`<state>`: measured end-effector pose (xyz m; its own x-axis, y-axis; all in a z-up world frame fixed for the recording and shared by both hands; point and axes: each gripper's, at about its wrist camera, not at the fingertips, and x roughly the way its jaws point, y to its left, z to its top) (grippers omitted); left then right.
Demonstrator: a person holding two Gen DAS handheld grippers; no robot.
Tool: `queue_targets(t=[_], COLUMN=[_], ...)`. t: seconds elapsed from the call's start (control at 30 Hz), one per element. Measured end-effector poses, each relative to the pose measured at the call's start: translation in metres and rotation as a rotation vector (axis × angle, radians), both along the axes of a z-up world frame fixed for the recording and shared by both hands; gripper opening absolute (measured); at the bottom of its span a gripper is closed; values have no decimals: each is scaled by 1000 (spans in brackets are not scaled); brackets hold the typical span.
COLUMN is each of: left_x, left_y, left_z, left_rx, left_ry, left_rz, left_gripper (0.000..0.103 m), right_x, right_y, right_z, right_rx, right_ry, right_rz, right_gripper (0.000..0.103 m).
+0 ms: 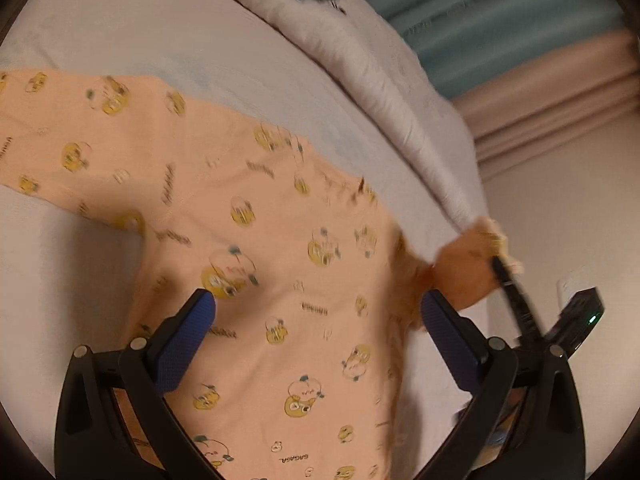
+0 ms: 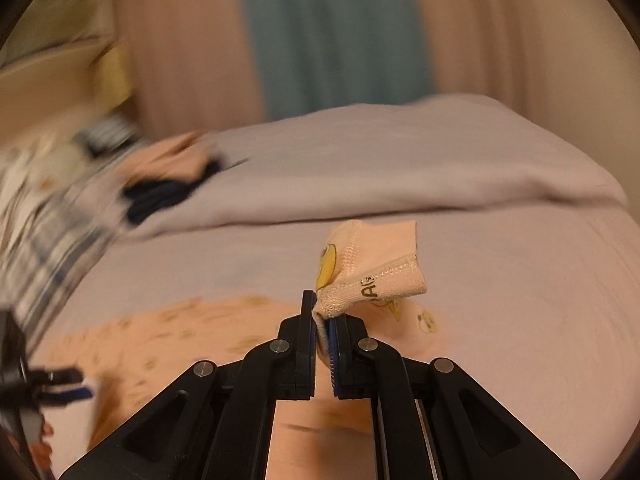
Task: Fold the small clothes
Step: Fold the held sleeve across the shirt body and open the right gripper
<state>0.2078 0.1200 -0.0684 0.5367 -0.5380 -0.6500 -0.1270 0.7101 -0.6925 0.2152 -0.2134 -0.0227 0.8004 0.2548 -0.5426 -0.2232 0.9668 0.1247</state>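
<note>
A small peach shirt [image 1: 248,240] printed with yellow cartoon figures lies spread on the pale bed sheet [image 1: 120,40]. My left gripper [image 1: 320,316] hovers over the shirt's body, open, with its blue pads wide apart and nothing pinched. At the right, the right gripper [image 1: 516,292] lifts one sleeve end [image 1: 464,268] off the sheet. In the right wrist view my right gripper [image 2: 322,316] is shut on that sleeve's cuff [image 2: 376,276], which sticks up between the fingers. The rest of the shirt [image 2: 180,332] lies blurred below. The left gripper [image 2: 60,384] shows at the lower left.
A folded pale blanket [image 2: 400,160] lies across the bed behind the shirt. A blurred pile of clothes [image 2: 48,200] with a dark navy piece [image 2: 168,196] sits at the far left. Pink and teal curtains [image 2: 328,32] hang beyond the bed.
</note>
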Motion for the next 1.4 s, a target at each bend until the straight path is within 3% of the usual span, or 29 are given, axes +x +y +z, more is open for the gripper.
queue_targets(t=[0.17, 0.33, 0.4, 0.47, 0.5, 0.63, 0.77, 0.87, 0.97, 1.1, 1.13, 1.2, 1.3, 1.33, 1.37, 1.4], left_x=[-14, -30, -33, -37, -38, -35, -20, -4, 17, 44, 49, 55, 59, 59, 59, 58], left_y=[40, 80, 87, 91, 90, 87, 71, 45, 25, 8, 9, 12, 18, 20, 25, 31], left_z=[7, -11, -15, -19, -19, -13, -10, -4, 0, -8, -14, -26, -44, -49, -57, -62], left_rx=[8, 17, 23, 34, 38, 55, 44, 31, 23, 71, 75, 91, 120, 131, 142, 137], left_ry=[-31, 27, 45, 63, 62, 41, 13, -38, -69, -55, -40, 1, 58, 80, 109, 123], left_rz=[65, 163, 180, 182, 178, 164, 113, 44, 6, -4, 2, 17, 21, 17, 18, 24], left_gripper=[103, 102, 103, 102, 102, 102, 102, 103, 103, 102, 103, 103, 102, 103, 102, 102], right_x=[2, 6, 19, 18, 18, 7, 24, 35, 33, 45, 46, 55, 65, 63, 59, 56], right_y=[108, 189, 221, 243, 245, 193, 99, 42, -2, -20, -15, 4, 11, 6, 1, -3], right_z=[-16, -40, -60, -89, -96, -76, -47, -54, -66, -74, -77, -87, -112, -117, -117, -115], right_rx=[-141, -238, -284, -409, -443, -238, 32, 96, 258, 382, 381, 271, -52, -84, -94, -117], right_ry=[-2, -29, 9, 94, 130, 138, 167, 240, 292, 296, 301, 334, 431, 433, 402, 400], right_rz=[202, 323, 360, 394, 394, 484, 364, 256, 219, 197, 203, 171, 4, -16, -25, -52], right_gripper=[8, 8, 10, 40, 45, 45, 61, 60, 60, 60, 60, 60, 58, 37, 29, 29])
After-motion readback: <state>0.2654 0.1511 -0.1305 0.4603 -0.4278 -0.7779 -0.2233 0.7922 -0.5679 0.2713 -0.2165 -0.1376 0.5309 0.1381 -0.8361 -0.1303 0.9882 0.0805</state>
